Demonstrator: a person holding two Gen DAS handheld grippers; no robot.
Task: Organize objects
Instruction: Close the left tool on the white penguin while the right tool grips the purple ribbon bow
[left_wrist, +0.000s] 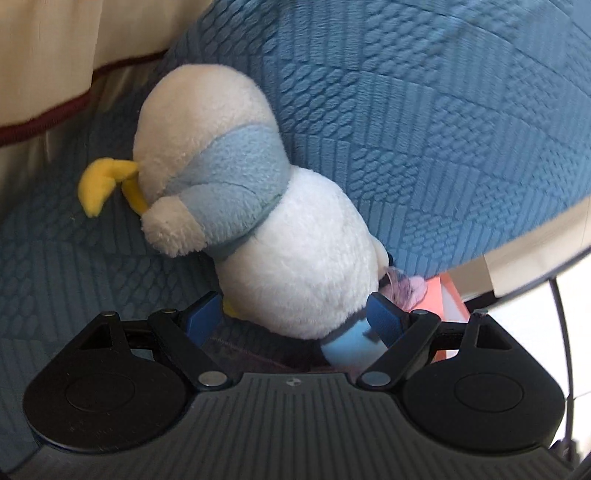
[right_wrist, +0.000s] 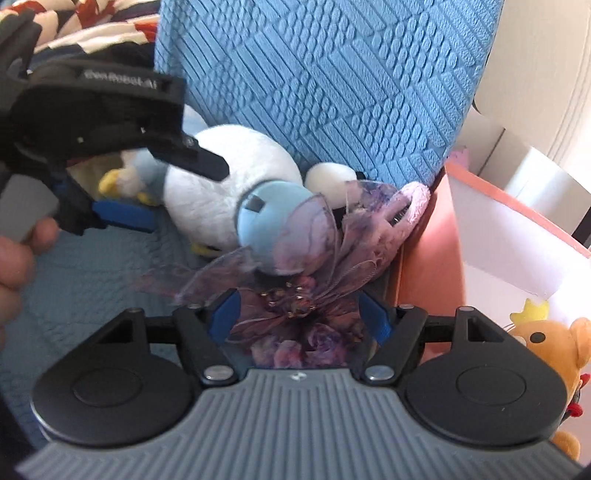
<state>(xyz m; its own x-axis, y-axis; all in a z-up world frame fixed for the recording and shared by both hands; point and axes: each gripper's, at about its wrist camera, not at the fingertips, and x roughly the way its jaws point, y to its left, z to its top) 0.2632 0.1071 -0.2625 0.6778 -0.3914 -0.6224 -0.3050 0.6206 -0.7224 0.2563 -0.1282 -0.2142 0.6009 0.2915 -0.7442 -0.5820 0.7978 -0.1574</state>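
Observation:
A white plush duck (left_wrist: 266, 221) with a light blue scarf and yellow beak lies on a blue textured cushion (left_wrist: 424, 122). My left gripper (left_wrist: 295, 314) has its blue pads on either side of the duck's lower body and is shut on it. In the right wrist view the duck (right_wrist: 221, 192) lies against the cushion, with the left gripper (right_wrist: 122, 206) reaching in from the left. My right gripper (right_wrist: 299, 314) is shut on a purple gauzy fabric flower (right_wrist: 295, 295), which drapes over the duck's light blue hat (right_wrist: 266, 214).
An orange-rimmed white box (right_wrist: 480, 236) stands to the right of the cushion, with an orange plush bear (right_wrist: 546, 343) beside it. A patterned blanket (right_wrist: 92, 22) lies at the far left. A cream cushion with dark red piping (left_wrist: 55, 74) sits at the left.

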